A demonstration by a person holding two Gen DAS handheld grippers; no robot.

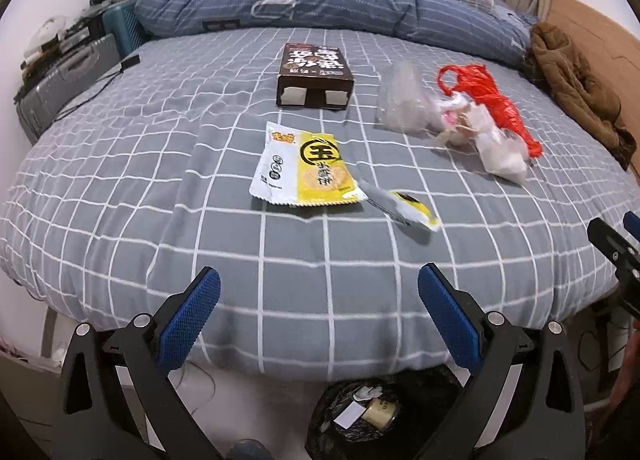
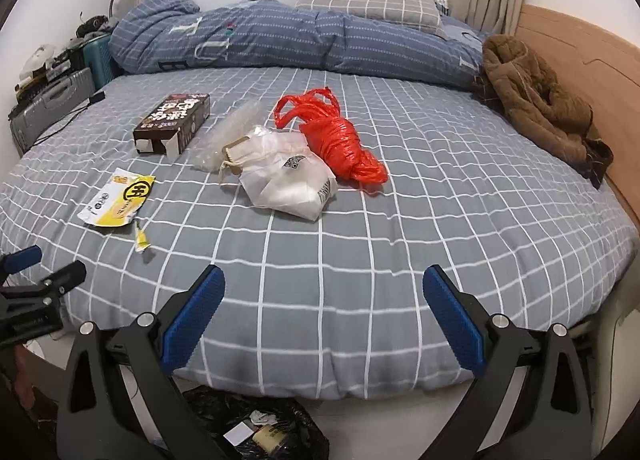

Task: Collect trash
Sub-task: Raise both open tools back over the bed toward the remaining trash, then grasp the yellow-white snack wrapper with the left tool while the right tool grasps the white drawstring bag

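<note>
Grey bedding with a white grid (image 1: 120,195) carried the litter, and a black-lined bin (image 1: 360,416) sat on the floor at the bed's near edge, below both grippers. Ahead of the wide-open, empty left gripper (image 1: 319,292) lay the flat yellow-and-white snack wrapper (image 1: 303,165), its long axis running away from the fingers, so that hand looked better placed. The right gripper (image 2: 324,292), likewise spread and empty, faced the white plastic bag (image 2: 286,179) and crumpled red plastic bag (image 2: 340,139), touching each other.
</note>
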